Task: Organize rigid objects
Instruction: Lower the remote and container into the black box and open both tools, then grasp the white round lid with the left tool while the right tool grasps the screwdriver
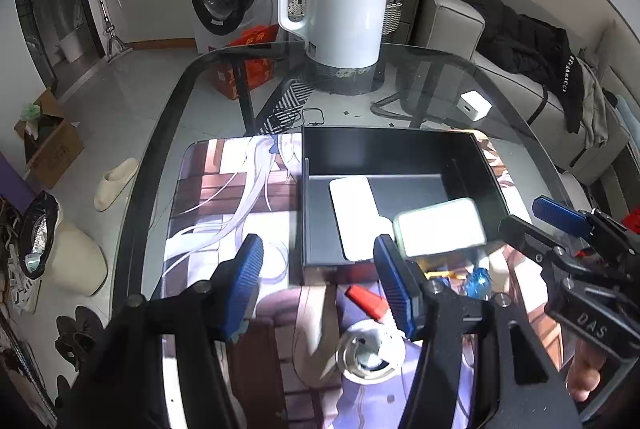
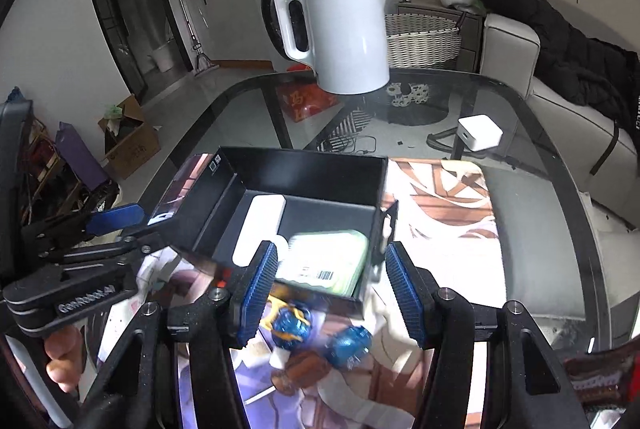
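Lying in the black box (image 1: 384, 149), your green-rimmed tin (image 1: 440, 227) tilts against the near wall, long axis crosswise, beside a flat white slab (image 1: 352, 213). Your left gripper (image 1: 316, 285) and right gripper (image 2: 330, 289) stand half-open, holding nothing.

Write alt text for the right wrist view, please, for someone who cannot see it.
An open black box on a printed mat holds a flat white slab and a pale green tin, seen between the right tool's blue, empty pads. Two blue-wrapped candies lie on the mat below, and a white kettle stands on the glass table behind.
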A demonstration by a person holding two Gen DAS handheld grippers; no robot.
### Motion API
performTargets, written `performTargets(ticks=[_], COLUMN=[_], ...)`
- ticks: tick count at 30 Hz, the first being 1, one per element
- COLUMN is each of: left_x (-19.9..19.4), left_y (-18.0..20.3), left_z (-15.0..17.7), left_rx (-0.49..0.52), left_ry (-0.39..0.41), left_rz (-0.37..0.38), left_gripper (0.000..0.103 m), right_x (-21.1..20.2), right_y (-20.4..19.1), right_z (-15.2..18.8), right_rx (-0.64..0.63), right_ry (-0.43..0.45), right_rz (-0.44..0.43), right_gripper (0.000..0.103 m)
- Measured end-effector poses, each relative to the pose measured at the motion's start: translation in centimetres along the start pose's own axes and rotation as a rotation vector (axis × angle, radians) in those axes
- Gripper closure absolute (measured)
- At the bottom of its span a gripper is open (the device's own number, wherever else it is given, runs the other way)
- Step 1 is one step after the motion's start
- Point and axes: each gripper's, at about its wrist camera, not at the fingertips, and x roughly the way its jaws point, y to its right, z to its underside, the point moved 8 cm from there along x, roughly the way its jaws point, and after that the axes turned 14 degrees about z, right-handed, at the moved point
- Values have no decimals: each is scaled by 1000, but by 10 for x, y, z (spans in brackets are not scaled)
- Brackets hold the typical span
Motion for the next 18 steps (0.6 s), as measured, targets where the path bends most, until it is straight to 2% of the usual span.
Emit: performTargets(ticks=[3, 7, 10, 15, 18], left_x=[0, 16, 30, 50, 50], left_y=[11, 22, 24, 22, 23], left_z=[13, 39, 55, 71, 70], left_rx=[41, 73, 86, 75, 88], left_ry=[-37, -127, -186, -244, -230], left_rz=[17, 33, 29, 19, 5], left_gripper=[45, 45, 45, 43, 39], right_x=[-4, -7, 1, 19, 26], right_y=[6, 6, -2, -9, -16], right_z=[13, 34, 54, 80, 87], right_rx=[5, -6, -17, 13, 8], right_ry=[-38, -93, -171, -278, -301], right_rz=[-17, -37, -81, -105, -112], right_gripper=[45, 45, 45, 46, 46])
